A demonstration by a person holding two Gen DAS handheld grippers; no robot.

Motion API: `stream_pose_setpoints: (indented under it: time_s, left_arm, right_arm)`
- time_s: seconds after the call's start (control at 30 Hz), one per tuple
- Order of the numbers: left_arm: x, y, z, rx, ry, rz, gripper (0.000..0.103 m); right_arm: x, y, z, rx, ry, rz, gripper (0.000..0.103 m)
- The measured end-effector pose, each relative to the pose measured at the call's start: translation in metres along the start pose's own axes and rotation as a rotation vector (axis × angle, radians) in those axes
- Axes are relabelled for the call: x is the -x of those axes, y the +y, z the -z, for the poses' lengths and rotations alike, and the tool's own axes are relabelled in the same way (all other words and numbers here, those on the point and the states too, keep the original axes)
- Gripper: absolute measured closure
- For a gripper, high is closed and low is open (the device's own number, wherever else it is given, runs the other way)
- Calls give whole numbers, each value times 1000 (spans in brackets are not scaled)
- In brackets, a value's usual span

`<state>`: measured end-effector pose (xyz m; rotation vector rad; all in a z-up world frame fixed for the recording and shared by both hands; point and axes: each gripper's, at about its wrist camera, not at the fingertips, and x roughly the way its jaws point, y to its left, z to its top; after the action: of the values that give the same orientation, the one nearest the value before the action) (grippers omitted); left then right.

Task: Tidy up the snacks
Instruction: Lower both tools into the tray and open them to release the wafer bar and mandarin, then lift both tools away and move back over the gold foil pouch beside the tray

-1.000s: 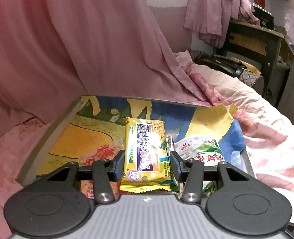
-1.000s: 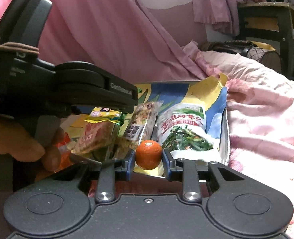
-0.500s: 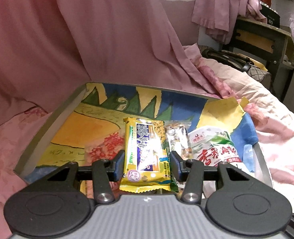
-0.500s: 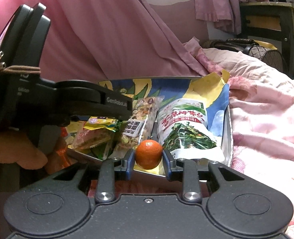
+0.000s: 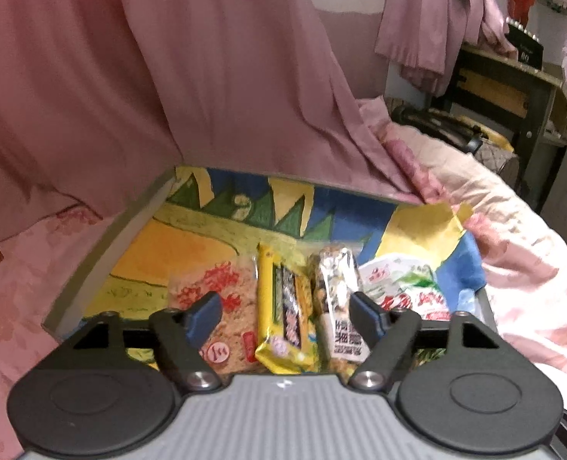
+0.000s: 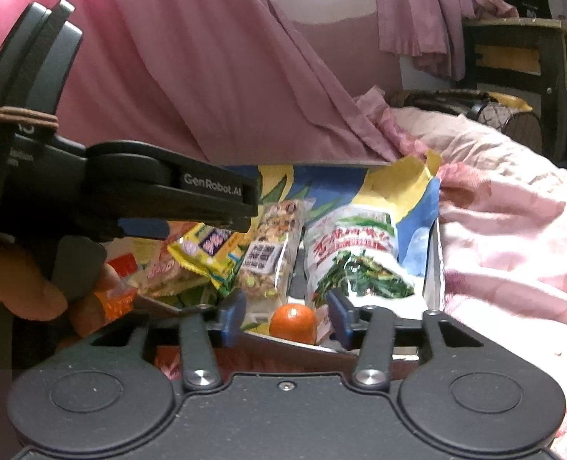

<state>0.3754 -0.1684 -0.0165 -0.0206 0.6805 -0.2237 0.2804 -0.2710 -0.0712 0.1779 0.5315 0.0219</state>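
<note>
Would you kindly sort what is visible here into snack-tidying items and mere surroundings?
Job items: tray, yellow snack packet, nut bar, green vegetable bag, orange, shredded snack pouch.

Lying about: pink curtain, floral bedding, dark wooden desk.

The left wrist view looks forward and downward over the left hand-held gripper (image 5: 285,316), from close above the near end of the tray (image 5: 103,257), toward the pink curtain (image 5: 168,76). The right wrist view sits lower, just outside the tray's near edge, looking almost level across it. Both views share the tray's painted lining, the yellow packet (image 5: 283,322) (image 6: 206,253), the green-leaf bag (image 6: 354,257) and the curtain behind.
</note>
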Motion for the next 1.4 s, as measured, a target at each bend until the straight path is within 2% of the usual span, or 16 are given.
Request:
stream_pose_setpoints:
  time_s: [0.07, 0.23, 0.47, 0.63, 0.8, 1.07, 1.4]
  left_arm:
    - [7, -1, -4, 0, -17, -4, 16]
    - [32, -2, -17, -5, -74, -24, 4]
    - [75, 5, -30, -18, -150, -71, 1]
    - [109, 19, -28, -18, -188, -97, 0]
    - [143, 35, -15, -8, -206, -124, 0]
    - [186, 64, 16, 6, -186, -156, 0]
    - [209, 101, 55, 33, -140, -173, 0]
  right_arm:
    - [4, -1, -2, -7, -20, 11, 36]
    - [17, -6, -10, -47, -71, 18, 25]
    - [40, -12, -18, -91, -177, 31, 9]
    - [60, -11, -20, -103, -248, 33, 2]
    - [86, -4, -17, -74, -295, 20, 1]
    - [124, 23, -4, 4, -321, -22, 1]
    - [149, 50, 15, 64, -287, -41, 1]
